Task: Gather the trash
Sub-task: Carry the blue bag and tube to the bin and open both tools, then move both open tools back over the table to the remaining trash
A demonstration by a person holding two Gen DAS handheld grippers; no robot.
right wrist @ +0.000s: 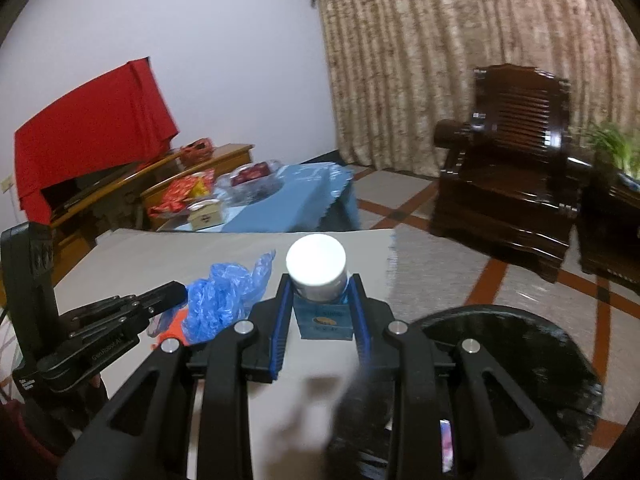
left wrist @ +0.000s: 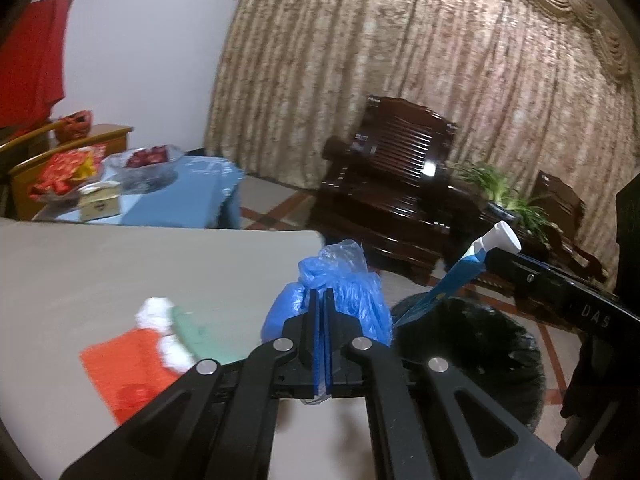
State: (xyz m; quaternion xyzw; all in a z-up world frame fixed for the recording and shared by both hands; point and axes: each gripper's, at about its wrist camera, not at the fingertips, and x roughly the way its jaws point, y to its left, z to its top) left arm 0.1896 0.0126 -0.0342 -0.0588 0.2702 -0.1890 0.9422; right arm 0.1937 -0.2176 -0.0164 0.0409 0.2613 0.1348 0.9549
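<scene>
Heavy patterned curtain (left wrist: pixel 420 80), white wall (right wrist: pixel 200 40), dark carved wooden armchair (right wrist: pixel 508 152), tiled floor (right wrist: pixel 460 264) with reddish stripes, low table with what looks like a blue cloth (right wrist: pixel 288 204).

Both wrist views share, blurrily, table (left wrist: pixel 100 264)

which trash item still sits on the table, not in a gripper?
The red-orange wrapper with white tissue. It lies loose on the table, while the blue plastic bag is pinched in the left gripper and the white-capped tube is in the right gripper.
</scene>
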